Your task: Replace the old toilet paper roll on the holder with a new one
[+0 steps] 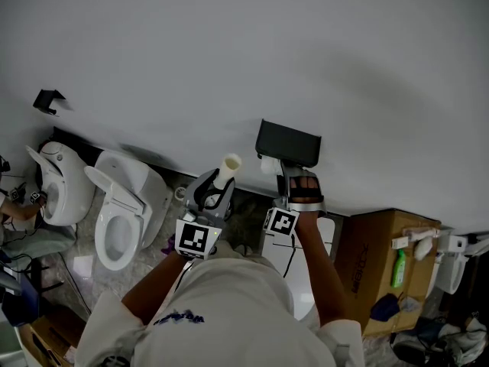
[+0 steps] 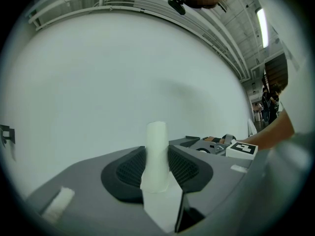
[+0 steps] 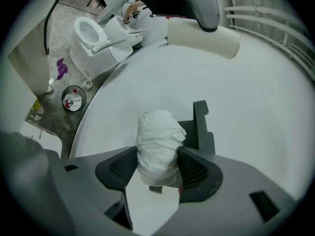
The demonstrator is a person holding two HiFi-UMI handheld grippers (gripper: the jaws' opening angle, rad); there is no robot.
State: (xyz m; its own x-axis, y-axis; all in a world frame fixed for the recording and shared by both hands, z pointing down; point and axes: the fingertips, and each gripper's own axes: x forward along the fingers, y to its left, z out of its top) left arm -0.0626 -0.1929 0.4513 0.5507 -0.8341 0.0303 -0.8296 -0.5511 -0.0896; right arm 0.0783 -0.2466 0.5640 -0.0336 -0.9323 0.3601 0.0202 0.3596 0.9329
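A black toilet paper holder (image 1: 287, 144) hangs on the white wall. My right gripper (image 1: 288, 171) is just under it, shut on a wrinkled white paper roll (image 3: 157, 146), which sits between the pads close to the holder's black bracket (image 3: 202, 127). In the head view that white paper roll (image 1: 268, 164) shows at the holder's lower left. My left gripper (image 1: 220, 182) stands to the left of the holder, shut on a bare cream cardboard tube (image 1: 230, 165) that sticks out past the jaws. The same cardboard tube (image 2: 156, 151) rises between the left pads, and the right gripper view shows the tube (image 3: 204, 36) above.
Two white toilets (image 1: 122, 205) (image 1: 61, 178) stand along the wall at the left. A cardboard box (image 1: 382, 266) with bottles on it is at the right. A small round bin (image 3: 74, 98) sits on the floor. Another black bracket (image 1: 48, 100) is on the wall far left.
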